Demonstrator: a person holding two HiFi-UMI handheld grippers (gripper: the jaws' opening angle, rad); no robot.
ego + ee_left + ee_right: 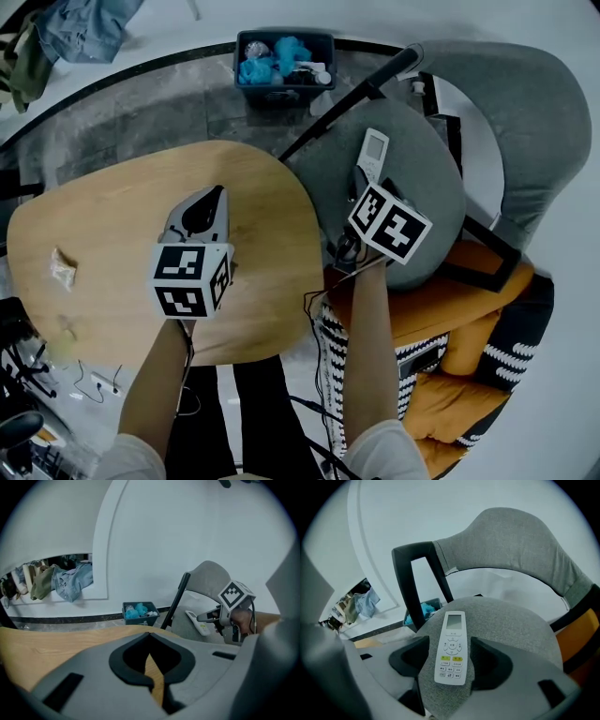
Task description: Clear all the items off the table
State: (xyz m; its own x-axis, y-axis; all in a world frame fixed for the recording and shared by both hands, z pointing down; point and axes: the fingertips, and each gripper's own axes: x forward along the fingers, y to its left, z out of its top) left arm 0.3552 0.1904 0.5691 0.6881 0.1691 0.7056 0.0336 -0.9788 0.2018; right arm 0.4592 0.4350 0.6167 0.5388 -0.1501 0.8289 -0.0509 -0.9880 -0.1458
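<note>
A white remote lies flat on the grey chair seat, to the right of the wooden table. My right gripper stands open over the seat. The remote's lower half lies between its pads, with a narrow gap on each side. My left gripper hovers over the table's middle, shut and empty. The left gripper view also shows the remote and the right gripper. A small crumpled beige wrapper rests near the table's left edge.
A dark bin holding blue items stands on the floor beyond the table. A black chair bar slants between bin and seat. Orange cushions lie to the right. Clothes are heaped at the far left, cables by the person's legs.
</note>
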